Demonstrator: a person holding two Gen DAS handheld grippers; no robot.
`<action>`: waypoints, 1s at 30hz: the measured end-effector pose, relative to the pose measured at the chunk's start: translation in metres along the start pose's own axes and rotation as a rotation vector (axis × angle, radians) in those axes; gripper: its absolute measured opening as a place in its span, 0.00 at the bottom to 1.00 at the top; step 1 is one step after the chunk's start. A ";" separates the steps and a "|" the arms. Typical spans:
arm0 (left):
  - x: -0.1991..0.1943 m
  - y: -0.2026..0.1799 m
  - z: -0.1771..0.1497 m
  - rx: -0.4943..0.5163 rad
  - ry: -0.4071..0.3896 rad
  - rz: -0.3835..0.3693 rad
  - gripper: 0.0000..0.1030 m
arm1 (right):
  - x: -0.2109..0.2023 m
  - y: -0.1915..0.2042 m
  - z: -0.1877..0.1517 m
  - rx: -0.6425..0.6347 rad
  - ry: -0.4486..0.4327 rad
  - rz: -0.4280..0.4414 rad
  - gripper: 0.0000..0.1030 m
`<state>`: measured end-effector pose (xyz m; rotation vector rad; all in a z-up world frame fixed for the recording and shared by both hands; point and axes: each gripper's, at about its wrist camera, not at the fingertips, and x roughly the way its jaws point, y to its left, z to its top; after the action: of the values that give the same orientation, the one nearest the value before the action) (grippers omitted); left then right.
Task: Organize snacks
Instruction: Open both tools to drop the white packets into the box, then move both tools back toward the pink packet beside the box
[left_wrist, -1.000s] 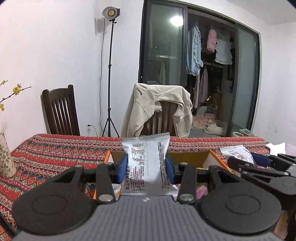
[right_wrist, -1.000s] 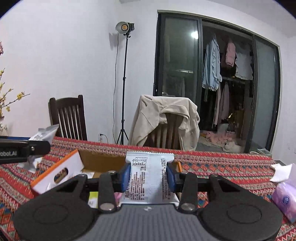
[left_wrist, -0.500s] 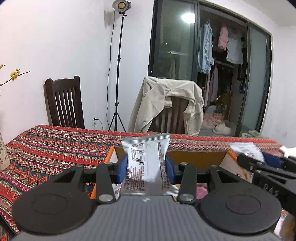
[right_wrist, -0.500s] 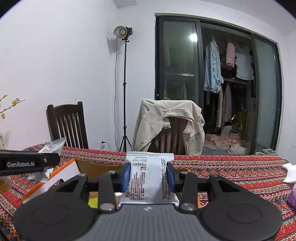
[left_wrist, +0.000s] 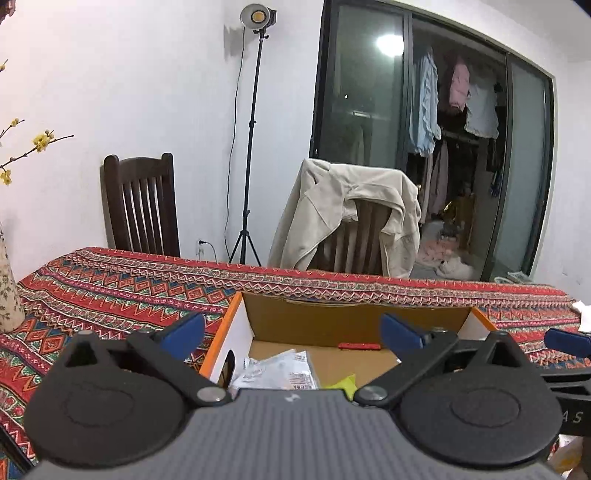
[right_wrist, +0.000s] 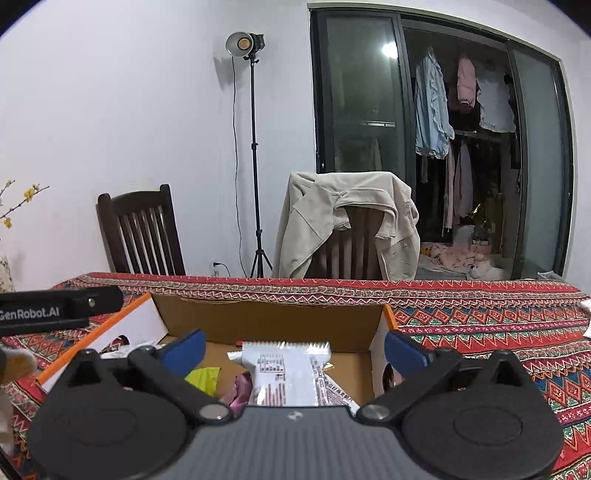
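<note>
Jaws: both opening, nothing gripped | right view only: silver packet (right_wrist: 286, 373) loose (over box (right_wrist: 266, 321))

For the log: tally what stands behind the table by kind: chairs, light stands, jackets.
wooden chairs: 2
light stand: 1
beige jacket, draped over one chair: 1
Total: 4
</note>
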<state>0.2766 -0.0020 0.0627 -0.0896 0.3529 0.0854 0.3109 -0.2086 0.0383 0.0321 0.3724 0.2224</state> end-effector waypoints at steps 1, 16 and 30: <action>0.001 0.000 0.000 0.001 0.004 0.006 1.00 | 0.001 -0.001 0.000 0.006 0.004 0.001 1.00; -0.009 -0.001 0.007 -0.012 0.013 -0.010 1.00 | -0.008 -0.004 0.004 0.033 0.002 -0.004 1.00; -0.067 0.017 0.022 -0.053 -0.008 -0.047 1.00 | -0.072 0.003 0.014 -0.031 -0.022 0.030 1.00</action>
<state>0.2196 0.0129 0.1052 -0.1501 0.3405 0.0491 0.2497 -0.2220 0.0772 0.0097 0.3467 0.2568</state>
